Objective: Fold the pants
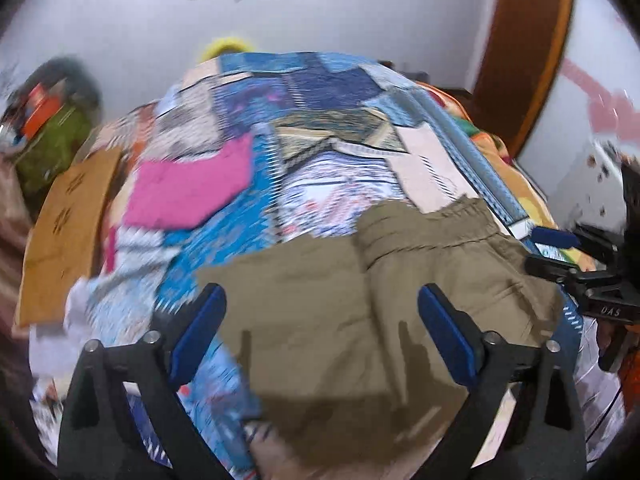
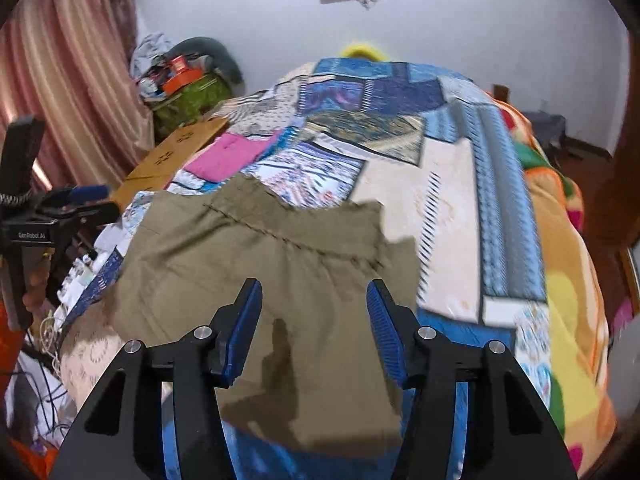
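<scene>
**Khaki pants on the quilt, both grippers wide apart**

On the near end of the bed, seen from the left wrist, the khaki pants [image 1: 360,300] lie spread on the patchwork quilt [image 1: 320,128], waistband toward the far right. The left gripper [image 1: 320,312] hangs above them, its blue-padded fingers [image 1: 200,332] well apart and nothing between them but the cloth below; whether the tips touch the fabric, I cannot tell. Off at the right edge, there's the right gripper [image 1: 556,252], side-on, just beside the waistband. A pink cloth [image 1: 192,188] sits on the quilt at far left, and a brown cardboard box [image 1: 64,240] lies along the bed's left side. The picture is blurred.

Over to the right wrist view: the pants [image 2: 260,260] fill the near middle, a stitched seam running across them and a darker patch by the near edge. The right gripper [image 2: 316,320] is above the near end of them, fingers [image 2: 384,328] spread, gripping nothing. The left gripper [image 2: 80,200] shows at the left edge, near the pants' far left corner. Beyond, the quilt [image 2: 460,200] runs to the far wall, an orange blanket [image 2: 568,280] lies along its right side, and a pink curtain [image 2: 60,80] hangs at far left.
</scene>
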A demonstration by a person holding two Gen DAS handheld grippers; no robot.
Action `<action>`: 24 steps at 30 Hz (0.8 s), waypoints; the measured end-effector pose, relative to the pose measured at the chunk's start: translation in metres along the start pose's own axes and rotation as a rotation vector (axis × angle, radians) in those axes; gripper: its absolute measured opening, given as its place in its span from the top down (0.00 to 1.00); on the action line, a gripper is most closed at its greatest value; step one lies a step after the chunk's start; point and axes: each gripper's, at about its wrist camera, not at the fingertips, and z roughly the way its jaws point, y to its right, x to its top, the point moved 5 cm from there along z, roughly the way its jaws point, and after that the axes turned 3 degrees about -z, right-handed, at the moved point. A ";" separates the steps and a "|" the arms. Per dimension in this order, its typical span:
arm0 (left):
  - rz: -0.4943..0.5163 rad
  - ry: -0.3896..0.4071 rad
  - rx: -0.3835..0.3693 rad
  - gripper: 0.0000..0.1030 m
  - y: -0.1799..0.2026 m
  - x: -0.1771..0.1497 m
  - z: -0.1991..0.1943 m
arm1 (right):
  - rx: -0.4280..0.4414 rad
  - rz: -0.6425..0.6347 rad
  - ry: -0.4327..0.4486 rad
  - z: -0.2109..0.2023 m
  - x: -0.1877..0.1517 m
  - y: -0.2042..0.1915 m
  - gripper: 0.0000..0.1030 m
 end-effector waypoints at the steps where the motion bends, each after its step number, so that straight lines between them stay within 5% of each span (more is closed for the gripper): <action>1: 0.024 -0.012 0.002 0.12 0.008 0.002 0.008 | 0.003 -0.015 -0.005 0.005 0.003 -0.003 0.51; 7: 0.096 -0.122 0.043 0.17 0.028 -0.002 0.071 | 0.030 -0.090 -0.093 0.043 0.004 -0.012 0.51; 10: 0.051 -0.140 -0.020 0.17 0.017 -0.008 0.084 | 0.041 -0.104 -0.143 0.057 -0.008 -0.007 0.51; 17: -0.061 -0.140 -0.086 0.21 -0.009 -0.010 0.059 | 0.025 -0.070 -0.140 0.034 -0.023 0.010 0.53; 24: -0.057 -0.101 -0.099 0.21 -0.018 -0.036 0.013 | 0.015 -0.046 -0.109 0.011 -0.028 0.009 0.51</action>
